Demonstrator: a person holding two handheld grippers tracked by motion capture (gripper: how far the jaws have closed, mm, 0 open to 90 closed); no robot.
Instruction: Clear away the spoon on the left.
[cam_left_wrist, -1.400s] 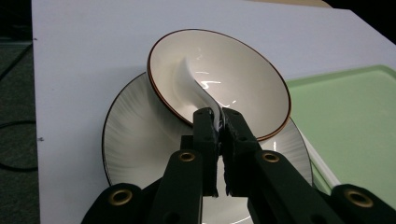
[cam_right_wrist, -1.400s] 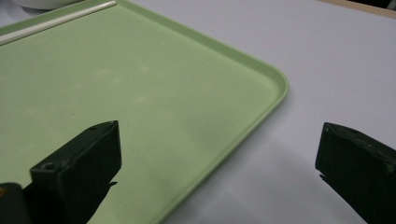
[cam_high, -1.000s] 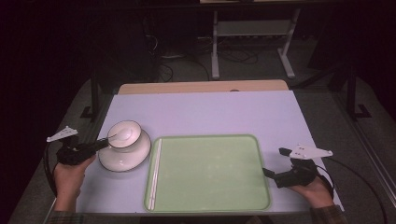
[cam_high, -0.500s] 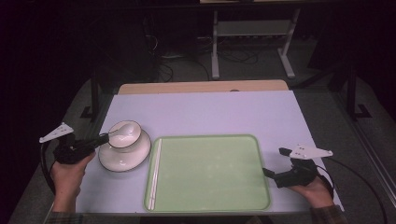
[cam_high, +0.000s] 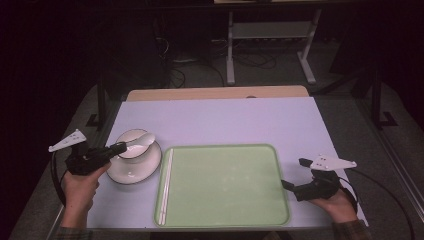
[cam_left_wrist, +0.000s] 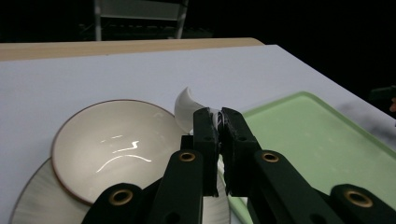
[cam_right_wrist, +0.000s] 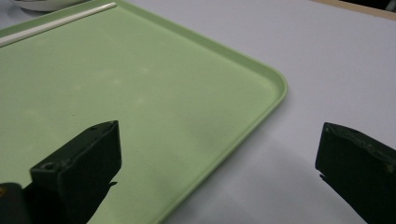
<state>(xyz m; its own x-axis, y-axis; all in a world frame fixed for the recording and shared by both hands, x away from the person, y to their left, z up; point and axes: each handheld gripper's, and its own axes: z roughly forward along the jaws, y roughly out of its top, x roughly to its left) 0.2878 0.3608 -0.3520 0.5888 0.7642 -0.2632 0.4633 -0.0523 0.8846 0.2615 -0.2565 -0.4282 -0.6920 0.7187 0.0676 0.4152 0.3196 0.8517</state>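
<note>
A white spoon is lifted over a cream bowl, which stands on a white plate at the table's left. My left gripper is shut on the spoon's handle, and the spoon's scoop points away from the jaws. A light green tray lies in the middle. My right gripper rests open at the tray's right edge with nothing between its jaws.
A thin white stick lies along the tray's left side. The lilac table top has free room behind the tray. A metal stand is on the dark floor beyond the table.
The left gripper has risen a little and shifted with the spoon, so the scoop now sits higher over the bowl. The right gripper has stayed put.
</note>
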